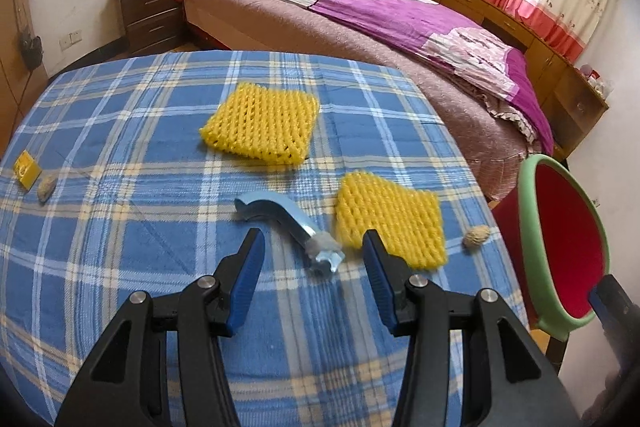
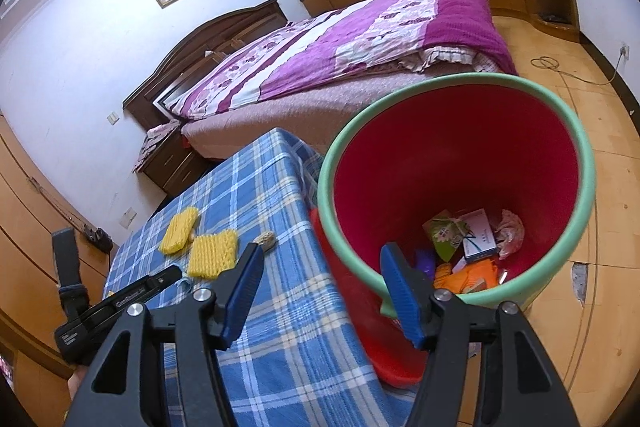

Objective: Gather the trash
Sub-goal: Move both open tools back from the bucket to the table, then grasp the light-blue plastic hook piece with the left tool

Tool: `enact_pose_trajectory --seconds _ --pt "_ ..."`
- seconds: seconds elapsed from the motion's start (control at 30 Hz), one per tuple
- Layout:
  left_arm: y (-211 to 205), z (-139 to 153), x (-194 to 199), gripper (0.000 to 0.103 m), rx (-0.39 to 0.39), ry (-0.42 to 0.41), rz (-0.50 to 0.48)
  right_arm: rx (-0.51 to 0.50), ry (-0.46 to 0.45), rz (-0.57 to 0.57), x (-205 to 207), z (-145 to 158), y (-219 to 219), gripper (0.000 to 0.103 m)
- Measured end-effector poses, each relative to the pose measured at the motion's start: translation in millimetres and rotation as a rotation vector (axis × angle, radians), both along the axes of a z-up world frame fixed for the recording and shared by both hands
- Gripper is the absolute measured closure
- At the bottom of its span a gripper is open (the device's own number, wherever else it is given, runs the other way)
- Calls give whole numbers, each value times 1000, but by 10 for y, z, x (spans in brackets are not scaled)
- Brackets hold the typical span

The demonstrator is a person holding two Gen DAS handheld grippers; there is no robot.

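**A:** What's my left gripper point(image 1: 314, 251) doing?

**B:** From the left wrist camera I see it spread wide above the blue plaid tablecloth point(image 1: 120, 107), holding nothing. Between the blue pads lies a pale blue curved plastic piece point(image 1: 286, 217) with crumpled clear tape at its near end. I can't tell whether either pad touches it. Its long axis runs from the far left down toward the near right, the hooked end pointing away from me.

**A:** And the yellow things?

**B:** Two foam fruit nets. The nearer foam net point(image 1: 390, 219) sits just behind my right-hand pad, lying flat, its corner partly hidden by that finger. The larger foam net point(image 1: 262, 123) is farther back, near the middle of the table. A walnut point(image 1: 476, 235) rests just right of the nearer net. At the left edge there's a second walnut point(image 1: 46, 187) beside a small yellow card point(image 1: 26, 171).

**A:** My right gripper point(image 2: 322, 261)?

**B:** Also wide open and empty, hanging over the gap between table edge and the red bin with green rim point(image 2: 460, 163). The bin tilts toward me; inside I see a small white box point(image 2: 478, 235), a green packet point(image 2: 444, 233) and orange wrapping point(image 2: 468, 277) at the bottom.
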State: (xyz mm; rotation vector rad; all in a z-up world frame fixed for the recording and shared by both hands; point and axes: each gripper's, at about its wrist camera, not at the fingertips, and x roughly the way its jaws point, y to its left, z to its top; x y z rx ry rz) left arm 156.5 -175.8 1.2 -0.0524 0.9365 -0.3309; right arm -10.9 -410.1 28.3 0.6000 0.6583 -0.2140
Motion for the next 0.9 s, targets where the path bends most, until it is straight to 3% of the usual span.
enact_pose_trajectory --seconds 0.37,0.53,0.8,0.9 --pt "13 -128 174 55 32 8 34 7 18 37 137 -51 110 39" --pt "125 -136 173 64 -13 27 35 3 23 59 187 -54 195 39" --pt "219 -147 151 66 -29 30 41 -10 28 84 245 -39 329 39" --pt "194 -159 167 77 -49 34 20 -13 32 98 275 -38 387 39"
